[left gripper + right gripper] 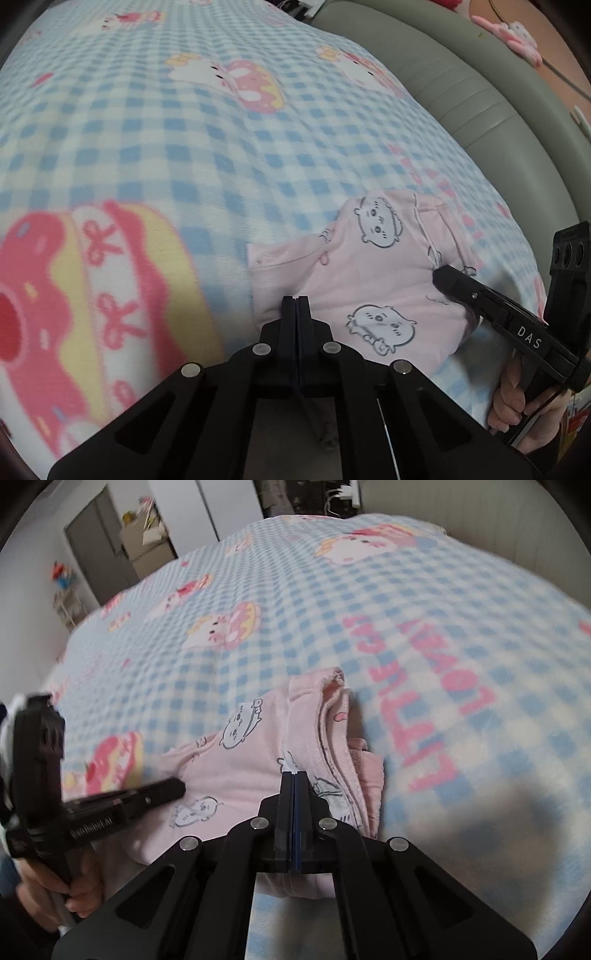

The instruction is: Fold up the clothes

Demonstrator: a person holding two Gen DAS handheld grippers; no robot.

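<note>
A pink garment (pixel 373 273) with cartoon animal prints lies folded in layers on a blue checked blanket (pixel 184 147). My left gripper (pixel 295 301) is shut, its tips at the garment's near left edge; whether cloth is pinched I cannot tell. My right gripper (pixel 439 275) shows at the right, tips on the garment's right side. In the right wrist view the right gripper (pixel 294 775) is shut at the stacked folds of the garment (pixel 236 771), and the left gripper (pixel 177 786) lies at its left edge.
The blanket (pixel 406 609) covers a bed and carries pink cartoon prints and lettering. A grey padded headboard (pixel 461 92) curves along the right. A door and shelves (pixel 110 554) stand beyond the bed's far end.
</note>
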